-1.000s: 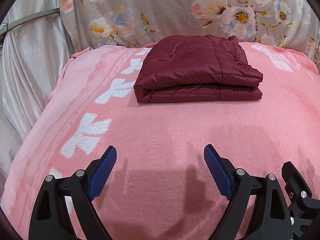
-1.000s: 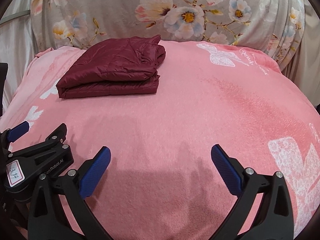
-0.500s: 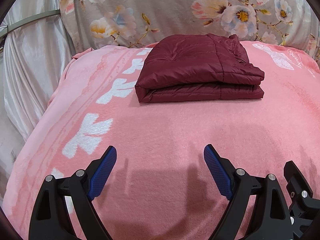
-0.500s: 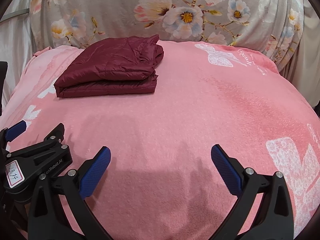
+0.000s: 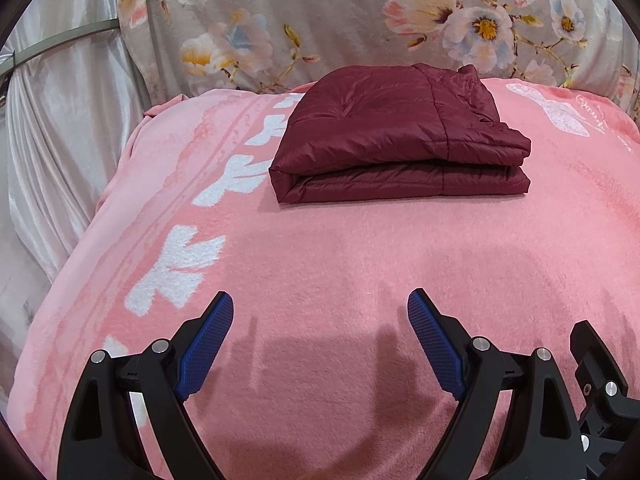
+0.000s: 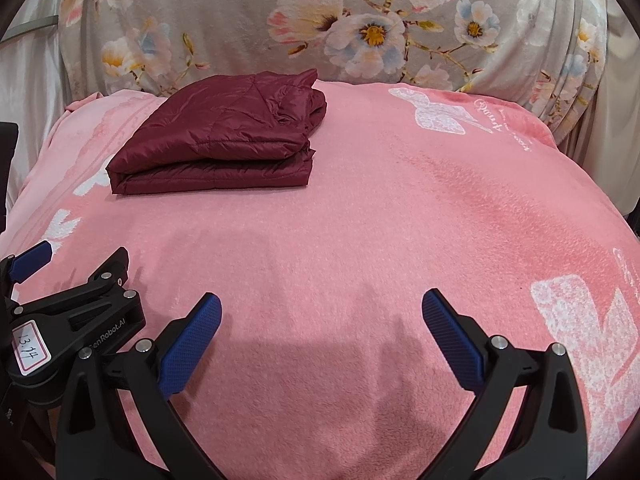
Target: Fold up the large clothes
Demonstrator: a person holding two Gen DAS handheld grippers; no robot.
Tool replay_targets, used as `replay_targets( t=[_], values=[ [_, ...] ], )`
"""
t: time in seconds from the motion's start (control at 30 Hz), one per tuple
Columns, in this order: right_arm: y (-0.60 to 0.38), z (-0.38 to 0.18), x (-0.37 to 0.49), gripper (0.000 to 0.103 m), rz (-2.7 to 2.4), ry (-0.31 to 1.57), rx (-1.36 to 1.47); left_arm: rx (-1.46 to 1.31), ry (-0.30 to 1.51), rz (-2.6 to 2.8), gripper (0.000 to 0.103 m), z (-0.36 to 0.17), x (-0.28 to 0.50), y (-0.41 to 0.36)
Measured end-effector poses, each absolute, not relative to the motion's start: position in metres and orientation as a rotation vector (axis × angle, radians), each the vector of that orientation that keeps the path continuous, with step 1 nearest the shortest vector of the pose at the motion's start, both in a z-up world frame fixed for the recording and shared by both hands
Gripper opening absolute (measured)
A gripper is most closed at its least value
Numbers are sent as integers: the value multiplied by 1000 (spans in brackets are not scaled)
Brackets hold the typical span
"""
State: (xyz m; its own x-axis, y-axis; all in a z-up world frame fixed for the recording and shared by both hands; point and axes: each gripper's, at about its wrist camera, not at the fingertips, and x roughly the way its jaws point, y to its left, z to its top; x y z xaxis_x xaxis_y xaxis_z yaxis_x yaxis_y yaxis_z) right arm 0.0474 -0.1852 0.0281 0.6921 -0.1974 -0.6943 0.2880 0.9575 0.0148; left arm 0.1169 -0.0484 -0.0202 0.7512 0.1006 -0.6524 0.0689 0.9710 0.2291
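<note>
A dark red quilted jacket [image 5: 396, 140] lies folded into a neat rectangle on the pink blanket [image 5: 340, 272], near its far edge. It also shows in the right wrist view [image 6: 224, 140], at the far left. My left gripper [image 5: 320, 304] is open and empty, low over the blanket, well short of the jacket. My right gripper [image 6: 322, 304] is open and empty too, beside the left one, over bare blanket. The left gripper's body [image 6: 68, 320] shows at the lower left of the right wrist view.
A grey floral cloth [image 5: 360, 20] hangs upright behind the blanket. A pale satin curtain [image 5: 60, 120] hangs at the left. The blanket drops away at its left edge [image 5: 80, 260] and right edge [image 6: 600, 200].
Both grippers have pulled back slightly toward the near edge and tilted a little; the jacket sits a bit lower in both views. The jacket itself has not moved. Both stay open.
</note>
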Motion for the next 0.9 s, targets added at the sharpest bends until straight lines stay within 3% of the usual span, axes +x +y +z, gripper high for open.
replay_targets(
  t=[0.9],
  values=[
    [-188, 28, 47, 98, -271, 761, 122, 249, 730, 15, 86, -22, 118, -49]
  ],
)
